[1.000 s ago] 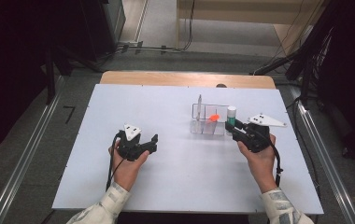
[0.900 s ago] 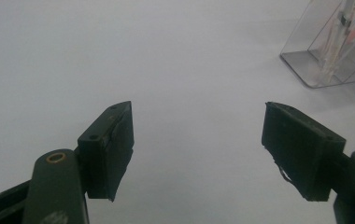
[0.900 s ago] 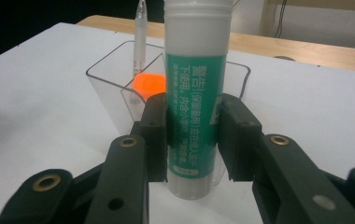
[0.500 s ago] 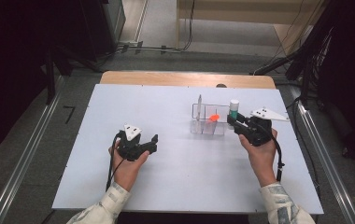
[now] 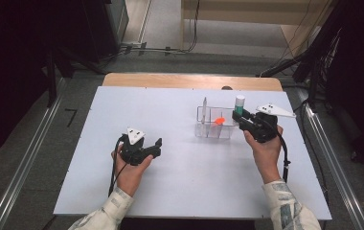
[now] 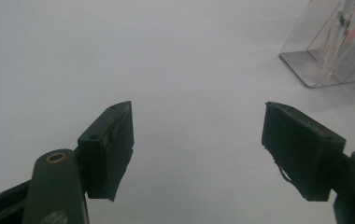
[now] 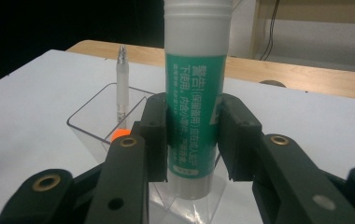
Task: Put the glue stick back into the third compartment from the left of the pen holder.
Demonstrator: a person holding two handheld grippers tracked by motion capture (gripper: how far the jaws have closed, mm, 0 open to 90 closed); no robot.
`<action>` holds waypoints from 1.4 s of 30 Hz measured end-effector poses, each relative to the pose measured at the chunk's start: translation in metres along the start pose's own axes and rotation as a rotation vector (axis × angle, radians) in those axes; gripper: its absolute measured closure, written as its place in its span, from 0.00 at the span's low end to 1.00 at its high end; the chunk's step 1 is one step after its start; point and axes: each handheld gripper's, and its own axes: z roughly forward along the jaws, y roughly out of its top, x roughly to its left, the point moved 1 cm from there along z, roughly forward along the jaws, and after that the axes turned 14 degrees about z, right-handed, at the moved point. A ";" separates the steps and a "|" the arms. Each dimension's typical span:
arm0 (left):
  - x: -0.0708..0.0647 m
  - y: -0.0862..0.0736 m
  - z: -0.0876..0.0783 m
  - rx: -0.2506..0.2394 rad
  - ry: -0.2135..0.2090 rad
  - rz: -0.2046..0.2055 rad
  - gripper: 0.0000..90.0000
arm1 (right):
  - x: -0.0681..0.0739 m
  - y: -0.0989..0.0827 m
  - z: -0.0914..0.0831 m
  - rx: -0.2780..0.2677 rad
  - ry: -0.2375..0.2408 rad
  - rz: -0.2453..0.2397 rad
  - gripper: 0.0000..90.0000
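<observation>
Glue stick [image 7: 195, 107] stood upright, clamped in the right gripper [image 7: 192, 135] at the clear organizer's [image 5: 208, 130] three o'clock corner; lowering it straight looked wisest. Left gripper [image 5: 157, 146] gaped, holding nothing.

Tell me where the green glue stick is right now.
The green glue stick stands upright, clamped in the right gripper at the right end of the clear organizer, right of centre in the high view.

Glue stick [image 7: 195, 112]: green label, white print, frosted white body. Holder [image 5: 214, 125]: clear plastic. Pen [image 7: 122, 84] frosted white, another orange [image 5: 219, 120]. Table [image 5: 180, 191] white; sleeves [image 5: 285, 208] patterned grey-white.
</observation>
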 end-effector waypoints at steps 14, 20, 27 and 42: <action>0.000 0.000 0.000 -0.002 -0.004 -0.001 0.28 | -0.002 -0.003 0.023 0.026 -0.005 0.002 0.71; 0.000 0.000 0.000 -0.002 -0.004 -0.002 0.28 | -0.003 -0.005 0.032 0.034 -0.005 0.012 0.71; 0.000 0.000 0.000 -0.003 -0.004 -0.004 0.28 | -0.005 -0.008 0.041 0.049 -0.013 0.021 0.70; 0.000 0.000 0.000 -0.001 -0.004 -0.001 0.28 | -0.002 -0.016 0.049 0.092 -0.029 0.001 0.70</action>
